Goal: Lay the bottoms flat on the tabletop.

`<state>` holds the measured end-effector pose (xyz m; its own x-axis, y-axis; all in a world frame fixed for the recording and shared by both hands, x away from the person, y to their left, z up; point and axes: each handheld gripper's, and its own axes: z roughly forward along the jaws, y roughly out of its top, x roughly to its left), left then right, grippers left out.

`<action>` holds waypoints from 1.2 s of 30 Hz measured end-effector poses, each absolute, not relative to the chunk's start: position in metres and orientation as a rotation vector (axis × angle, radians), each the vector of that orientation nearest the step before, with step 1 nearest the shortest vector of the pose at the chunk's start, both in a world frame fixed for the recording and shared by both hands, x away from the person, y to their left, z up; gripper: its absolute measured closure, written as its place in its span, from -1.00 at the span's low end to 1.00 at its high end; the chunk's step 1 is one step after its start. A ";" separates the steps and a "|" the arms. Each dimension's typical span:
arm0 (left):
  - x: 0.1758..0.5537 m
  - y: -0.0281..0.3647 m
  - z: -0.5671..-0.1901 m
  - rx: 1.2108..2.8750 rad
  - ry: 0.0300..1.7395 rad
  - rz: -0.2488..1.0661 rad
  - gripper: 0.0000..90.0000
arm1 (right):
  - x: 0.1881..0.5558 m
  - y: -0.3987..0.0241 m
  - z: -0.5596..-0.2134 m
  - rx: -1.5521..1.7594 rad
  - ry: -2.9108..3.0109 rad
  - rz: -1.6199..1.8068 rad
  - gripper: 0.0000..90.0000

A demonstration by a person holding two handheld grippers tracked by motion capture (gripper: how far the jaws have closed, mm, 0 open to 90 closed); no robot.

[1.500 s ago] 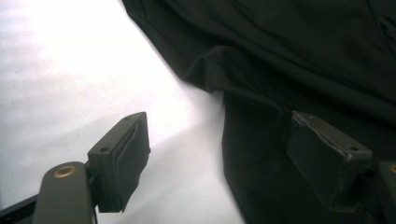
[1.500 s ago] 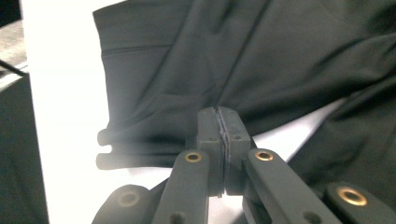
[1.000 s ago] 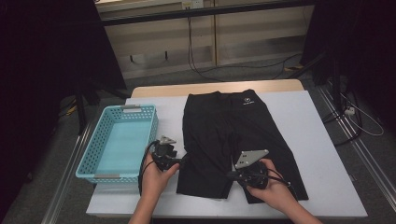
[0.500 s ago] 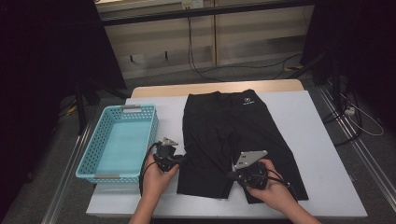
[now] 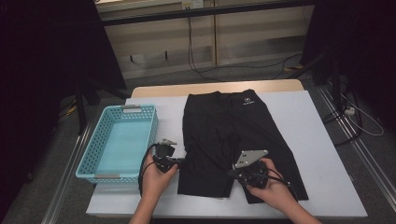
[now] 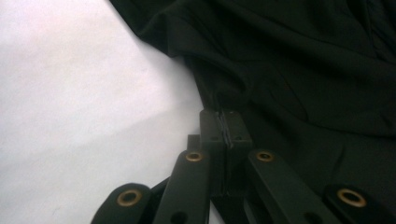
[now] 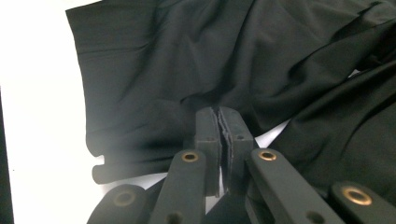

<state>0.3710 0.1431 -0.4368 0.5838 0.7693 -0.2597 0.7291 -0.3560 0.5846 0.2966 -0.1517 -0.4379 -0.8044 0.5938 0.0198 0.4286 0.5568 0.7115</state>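
- The black shorts [image 5: 233,140] lie flat on the white table [image 5: 322,140], just right of the blue basket [image 5: 116,140], waistband at the far side, probably spread for folding.
- The left gripper [image 6: 224,126] has just been closing and now pinches the shorts' basket-side edge.
- The right gripper [image 7: 222,123] is clamped on fabric at the crotch, away from the basket.
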 end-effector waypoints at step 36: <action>0.373 0.152 -0.433 2.108 1.185 0.149 0.97 | 0.311 -0.122 -0.452 0.842 2.548 1.050 0.88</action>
<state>0.3733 0.1520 -0.4332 0.5741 0.7864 -0.2278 0.7053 -0.3337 0.6255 0.3110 -0.1220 -0.4523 -0.7985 0.6017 -0.0183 0.4140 0.5710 0.7089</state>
